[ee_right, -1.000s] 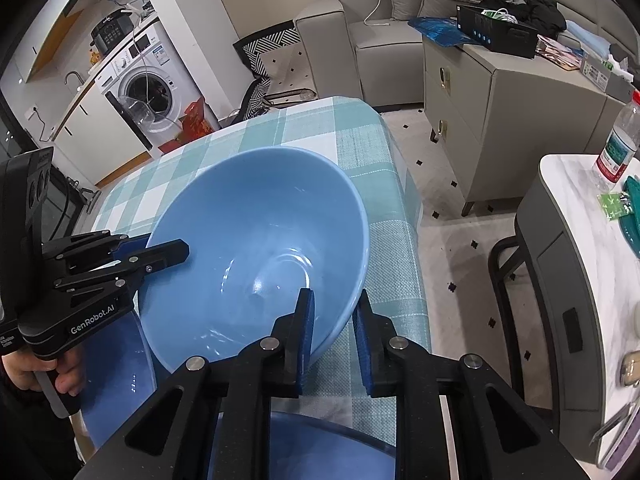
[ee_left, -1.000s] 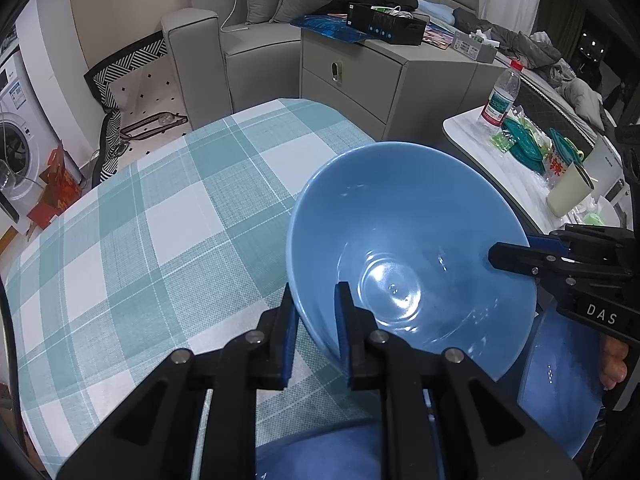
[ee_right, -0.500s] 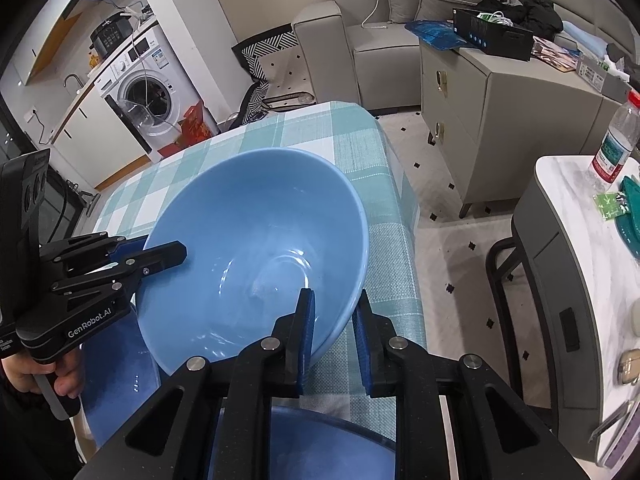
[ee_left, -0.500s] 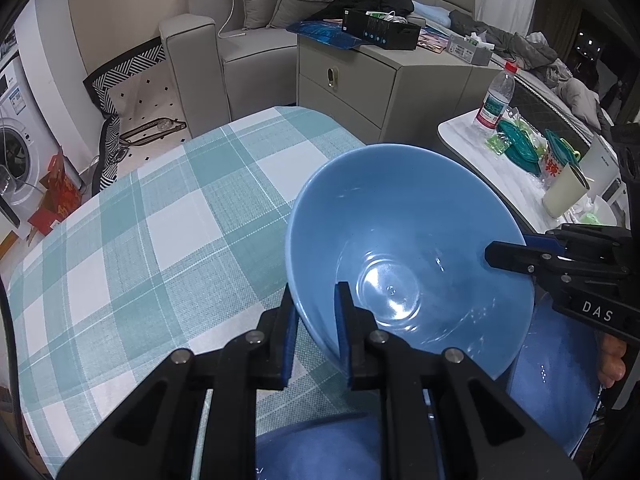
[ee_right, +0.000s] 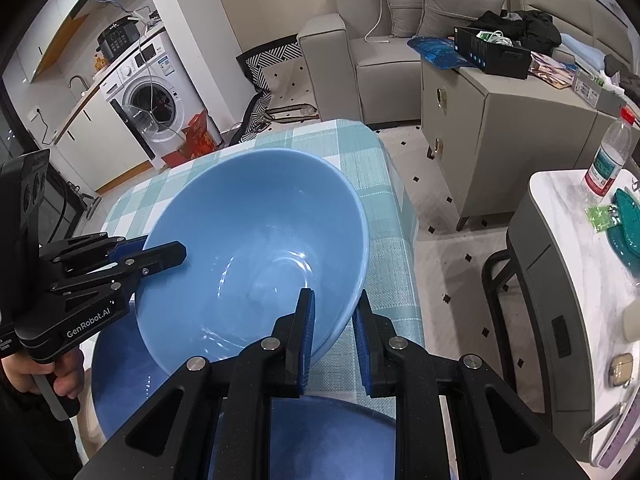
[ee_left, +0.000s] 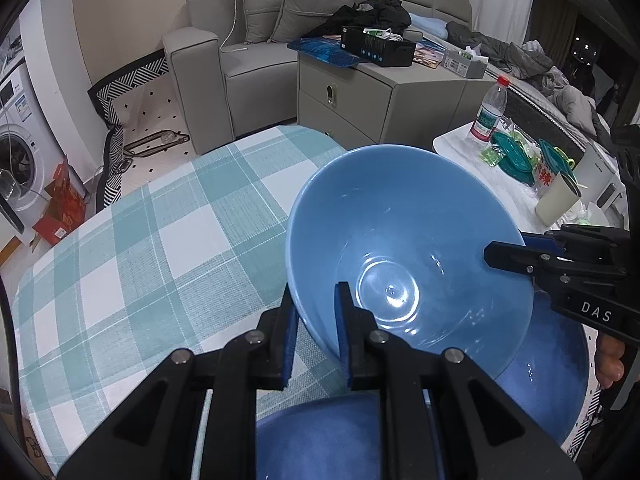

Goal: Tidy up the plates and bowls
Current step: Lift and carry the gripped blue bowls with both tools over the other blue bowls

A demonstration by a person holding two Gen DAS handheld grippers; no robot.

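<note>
A large light blue bowl (ee_left: 404, 248) hangs tilted above the checked tablecloth (ee_left: 160, 260), held from both sides. My left gripper (ee_left: 316, 292) is shut on its near rim. My right gripper (ee_left: 508, 248) clamps the opposite rim at the right. In the right wrist view the bowl (ee_right: 256, 256) has my right gripper (ee_right: 335, 300) shut on its rim and the left gripper (ee_right: 160, 250) on the far side. Under the bowl lie two darker blue plates (ee_left: 548, 364), (ee_left: 320, 436), partly hidden by the bowl and the fingers; both plates (ee_right: 120, 380), (ee_right: 320, 440) also show in the right wrist view.
A white side table (ee_left: 472, 156) at the right carries a water bottle (ee_left: 490, 112), teal containers and a cup. A grey cabinet (ee_left: 360, 96) and a sofa (ee_left: 208, 64) stand beyond the table. A black chair (ee_right: 508, 280) stands between the tables; a washing machine (ee_right: 148, 100) is far left.
Both grippers have lifted the bowl a little; the table and plates sit slightly lower in view. Both grips are unchanged.
</note>
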